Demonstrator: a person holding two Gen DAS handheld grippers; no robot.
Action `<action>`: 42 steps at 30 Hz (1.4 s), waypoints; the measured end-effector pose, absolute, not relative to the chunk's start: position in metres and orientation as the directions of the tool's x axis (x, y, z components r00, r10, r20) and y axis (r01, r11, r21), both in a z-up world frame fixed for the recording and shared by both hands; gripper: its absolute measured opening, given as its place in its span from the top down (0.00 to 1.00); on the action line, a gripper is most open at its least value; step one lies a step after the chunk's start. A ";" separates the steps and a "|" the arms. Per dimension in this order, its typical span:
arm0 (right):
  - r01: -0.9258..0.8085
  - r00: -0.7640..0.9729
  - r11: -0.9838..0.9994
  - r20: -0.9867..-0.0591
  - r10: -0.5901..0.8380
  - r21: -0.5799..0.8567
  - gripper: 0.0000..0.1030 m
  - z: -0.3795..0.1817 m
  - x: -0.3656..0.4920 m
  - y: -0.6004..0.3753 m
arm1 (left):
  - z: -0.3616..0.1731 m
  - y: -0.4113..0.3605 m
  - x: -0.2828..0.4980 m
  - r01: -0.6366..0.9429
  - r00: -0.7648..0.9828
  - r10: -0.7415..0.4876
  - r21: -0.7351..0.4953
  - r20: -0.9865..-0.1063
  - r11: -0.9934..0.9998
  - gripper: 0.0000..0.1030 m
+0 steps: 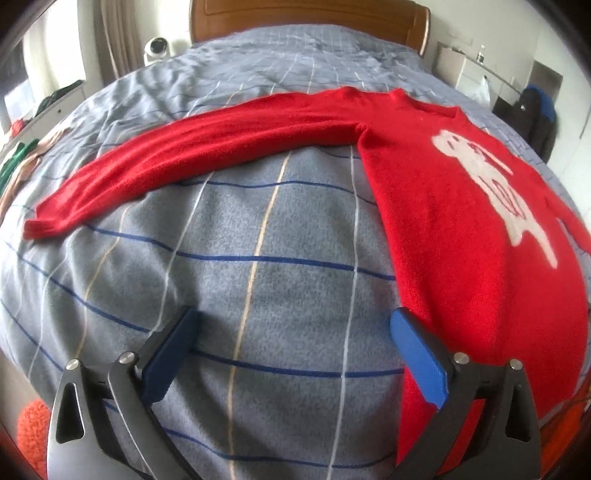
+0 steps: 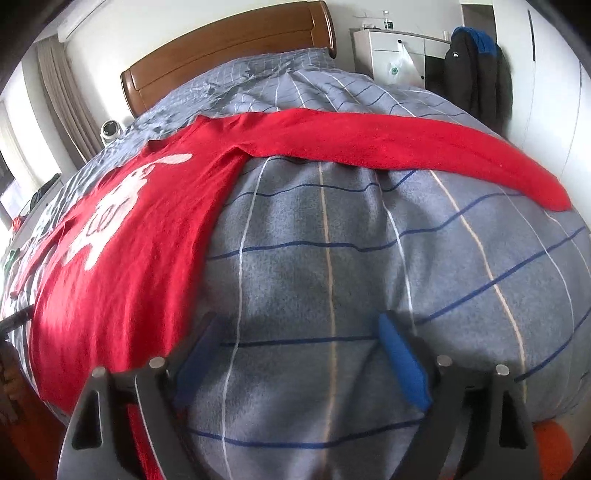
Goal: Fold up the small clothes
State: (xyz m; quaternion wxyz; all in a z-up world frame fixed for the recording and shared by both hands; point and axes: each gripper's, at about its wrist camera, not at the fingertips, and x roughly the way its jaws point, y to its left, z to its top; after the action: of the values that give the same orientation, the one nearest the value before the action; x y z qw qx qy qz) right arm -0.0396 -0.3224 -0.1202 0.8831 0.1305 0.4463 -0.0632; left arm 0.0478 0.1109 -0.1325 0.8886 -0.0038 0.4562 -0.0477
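A red sweater (image 1: pixel 461 229) with a white print lies flat on the grey checked bedspread (image 1: pixel 258 258). One sleeve (image 1: pixel 177 158) stretches out to the left in the left wrist view. My left gripper (image 1: pixel 293 323) hangs open over bare bedspread, its right finger (image 1: pixel 417 354) beside the sweater's lower left edge, nothing between the pads. In the right wrist view the sweater (image 2: pixel 122 236) fills the left, and its other sleeve (image 2: pixel 406 147) reaches right. My right gripper (image 2: pixel 299 328) is open above the bedspread (image 2: pixel 332 258), just right of the hem, holding nothing.
A wooden headboard (image 1: pixel 306 18) stands at the far end. A white round device (image 1: pixel 157 48) sits to the left of the bed. Dark jackets (image 2: pixel 476 74) hang by a white cabinet (image 2: pixel 391 48) on the right. More clothes (image 1: pixel 14 162) lie at the bed's left edge.
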 end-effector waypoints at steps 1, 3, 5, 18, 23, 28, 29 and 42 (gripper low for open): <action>0.229 0.595 0.957 -0.804 0.007 0.177 0.16 -0.121 -0.040 -0.322 | -0.133 0.111 0.048 0.081 0.582 -0.086 -0.047 -0.808 0.996 0.00; 0.229 0.597 0.956 -0.802 0.012 0.184 0.16 -0.121 -0.040 -0.323 | -0.133 0.110 0.047 0.081 0.587 -0.081 -0.041 -0.806 0.996 0.00; 0.229 0.598 0.956 -0.802 0.012 0.185 0.15 -0.121 -0.040 -0.322 | -0.133 0.109 0.047 0.080 0.587 -0.082 -0.043 -0.805 0.996 0.00; 0.221 0.591 0.961 -0.806 0.000 0.163 0.08 -0.122 -0.039 -0.316 | -0.133 0.108 0.046 0.085 0.587 -0.081 -0.039 -0.806 0.996 0.00; 0.219 0.589 0.963 -0.808 -0.003 0.155 0.07 -0.123 -0.039 -0.314 | -0.134 0.107 0.044 0.085 0.584 -0.078 -0.034 -0.808 0.996 0.00; 0.219 0.588 0.964 -0.809 -0.004 0.154 0.06 -0.123 -0.038 -0.314 | -0.134 0.106 0.044 0.086 0.579 -0.071 -0.025 -0.812 0.996 0.00; 0.219 0.588 0.964 -0.809 -0.005 0.153 0.05 -0.123 -0.038 -0.314 | -0.134 0.106 0.044 0.087 0.579 -0.069 -0.023 -0.813 0.996 0.00; 0.212 0.584 0.967 -0.811 -0.012 0.138 0.02 -0.124 -0.037 -0.311 | -0.134 0.103 0.045 0.090 0.577 -0.054 -0.002 -0.815 0.996 0.00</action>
State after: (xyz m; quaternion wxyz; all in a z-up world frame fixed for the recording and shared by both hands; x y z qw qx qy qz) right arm -0.0369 -0.3108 -0.1245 0.8832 0.1108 0.4513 -0.0637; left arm 0.0451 0.1028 -0.1338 0.8878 0.0196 0.4580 -0.0407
